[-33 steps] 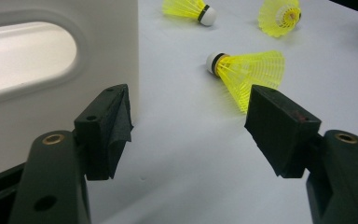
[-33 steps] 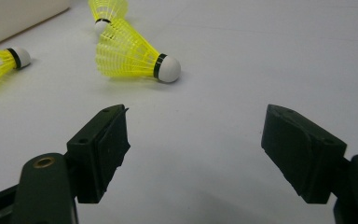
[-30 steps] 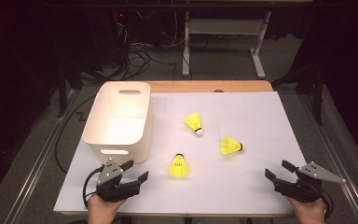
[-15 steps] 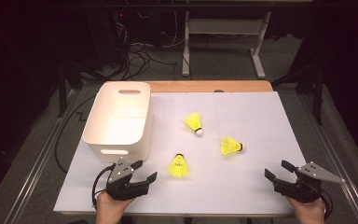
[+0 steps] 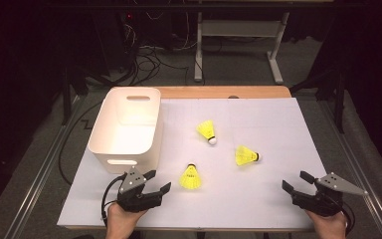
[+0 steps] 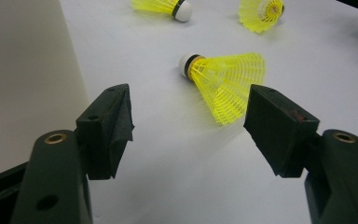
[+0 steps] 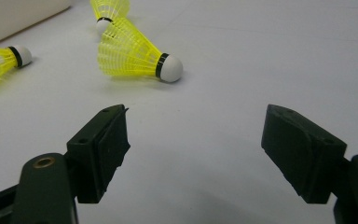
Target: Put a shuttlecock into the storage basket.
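At the table's near edge, left gripper (image 5: 156,182) jaws apart, aimed at nearest shuttlecock (image 5: 190,177) beside the bin (image 5: 106,137), likely lining up a grab; right gripper (image 5: 298,181) jaws apart, nothing held

We are listing the left claw (image 5: 157,181): black body carrying a grey three-cornered plate, black cable trailing, brass-coloured rivets showing on matte black jaws with dark pads. We are listing the right claw (image 5: 299,181): matching black build, grey plate, brass-coloured rivets.
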Demonstrator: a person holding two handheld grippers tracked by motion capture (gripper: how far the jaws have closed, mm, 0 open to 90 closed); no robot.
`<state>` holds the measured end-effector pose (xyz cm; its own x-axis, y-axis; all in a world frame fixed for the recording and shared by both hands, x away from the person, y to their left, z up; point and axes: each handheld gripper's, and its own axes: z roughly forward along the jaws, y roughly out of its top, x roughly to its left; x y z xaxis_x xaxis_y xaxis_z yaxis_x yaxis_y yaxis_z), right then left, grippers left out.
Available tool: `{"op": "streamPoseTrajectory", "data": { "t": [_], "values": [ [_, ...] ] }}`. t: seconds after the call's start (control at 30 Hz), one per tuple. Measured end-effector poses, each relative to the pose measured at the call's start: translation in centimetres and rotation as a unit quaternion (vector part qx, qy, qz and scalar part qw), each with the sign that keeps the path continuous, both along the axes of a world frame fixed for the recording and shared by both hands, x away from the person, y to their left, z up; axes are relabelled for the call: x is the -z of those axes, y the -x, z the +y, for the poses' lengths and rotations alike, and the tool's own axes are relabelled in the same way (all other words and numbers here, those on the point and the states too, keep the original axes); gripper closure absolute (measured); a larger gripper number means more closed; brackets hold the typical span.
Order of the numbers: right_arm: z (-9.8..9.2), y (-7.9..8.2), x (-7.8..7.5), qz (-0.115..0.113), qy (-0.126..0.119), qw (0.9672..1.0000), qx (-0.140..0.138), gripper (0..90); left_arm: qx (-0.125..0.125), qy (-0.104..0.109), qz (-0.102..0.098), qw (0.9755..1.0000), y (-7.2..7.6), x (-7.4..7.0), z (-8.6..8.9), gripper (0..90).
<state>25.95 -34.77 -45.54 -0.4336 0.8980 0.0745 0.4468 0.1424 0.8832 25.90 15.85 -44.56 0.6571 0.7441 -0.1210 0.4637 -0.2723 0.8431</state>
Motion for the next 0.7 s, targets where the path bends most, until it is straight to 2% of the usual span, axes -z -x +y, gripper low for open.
{"op": "streamPoseTrajectory", "data": {
  "t": [0.7],
  "values": [
    [0.1, 0.0, 0.0, 0.0, 0.0, 1.0, -0.001, 23.4, 0.014, -0.008, 0.004, 0.9999, -0.7, 0.2, -1.7, 33.6]
  ]
}}
